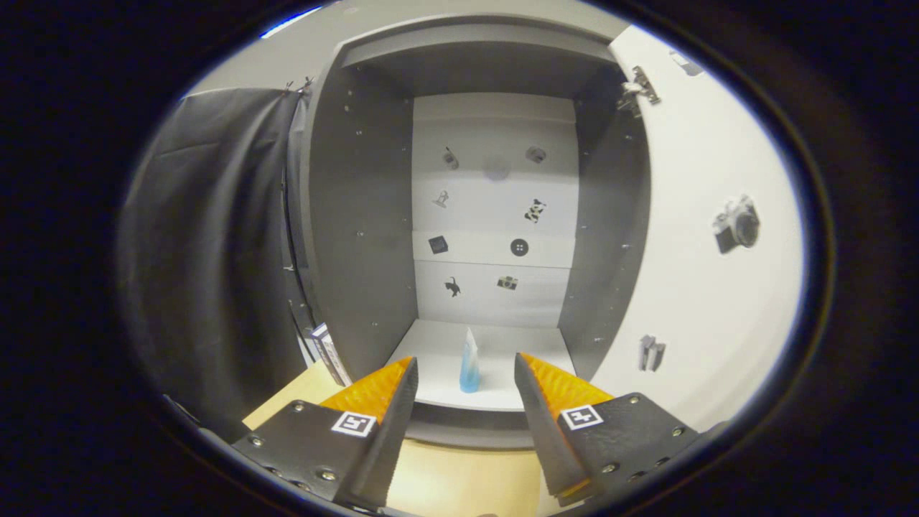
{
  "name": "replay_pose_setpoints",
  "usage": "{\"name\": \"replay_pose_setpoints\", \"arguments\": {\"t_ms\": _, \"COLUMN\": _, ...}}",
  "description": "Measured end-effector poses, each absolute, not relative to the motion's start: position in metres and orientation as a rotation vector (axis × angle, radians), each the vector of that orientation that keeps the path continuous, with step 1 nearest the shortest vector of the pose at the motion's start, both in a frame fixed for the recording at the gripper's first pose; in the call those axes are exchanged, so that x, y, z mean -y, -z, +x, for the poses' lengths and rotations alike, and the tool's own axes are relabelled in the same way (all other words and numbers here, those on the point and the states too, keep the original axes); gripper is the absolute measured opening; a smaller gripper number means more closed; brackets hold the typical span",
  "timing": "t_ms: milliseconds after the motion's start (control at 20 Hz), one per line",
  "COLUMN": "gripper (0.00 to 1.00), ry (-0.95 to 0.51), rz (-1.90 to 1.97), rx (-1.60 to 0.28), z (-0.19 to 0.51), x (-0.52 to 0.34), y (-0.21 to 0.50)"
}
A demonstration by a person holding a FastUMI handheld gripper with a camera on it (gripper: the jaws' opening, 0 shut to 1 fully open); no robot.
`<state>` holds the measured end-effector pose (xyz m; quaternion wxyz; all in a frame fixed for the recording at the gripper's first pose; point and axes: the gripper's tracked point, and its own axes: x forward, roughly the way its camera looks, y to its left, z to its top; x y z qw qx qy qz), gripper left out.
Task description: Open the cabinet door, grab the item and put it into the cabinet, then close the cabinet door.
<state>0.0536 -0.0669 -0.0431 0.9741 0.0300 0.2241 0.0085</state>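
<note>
Grey cabinet point(359, 215) standing open in the centre of the frame, its white door point(703, 287) swung wide to the right with a hinge point(637, 87) showing at the upper right. Black cloth point(215, 251) hanging on the left, pale wooden tabletop point(459, 481) running along the bottom under the cabinet's front edge. White back panel point(495, 215) is carrying small picture stickers; the door is carrying a couple more.

The bottle point(469, 362) is sitting upright on the cabinet's white floor point(517, 359), low centre of the frame, just beyond the fingertips and in line with the gap between them — already inside. It looks like a small clear plastic bottle with blue liquid and a pointed cap; judging by that, it is light, stiff enough, a bit slick and easy to tip because it is narrow and tall. Best hold would be low on the body, not the tapering cap.

The gripper point(465, 373) is hovering in front of the shelf with its jaws spread apart, holding nothing — orange fingers point(373, 391) are touching neither bottle nor cabinet.

Placing looks done; door closing is still left, and the door's free edge is out of sight at the right.
</note>
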Motion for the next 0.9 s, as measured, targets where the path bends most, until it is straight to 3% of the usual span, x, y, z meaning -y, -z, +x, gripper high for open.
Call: {"name": "replay_pose_setpoints", "arguments": {"t_ms": 900, "gripper": 0.79, "ry": 0.106, "rz": 0.070, "rx": -0.436, "z": -0.116, "x": 0.084, "y": 0.041}}
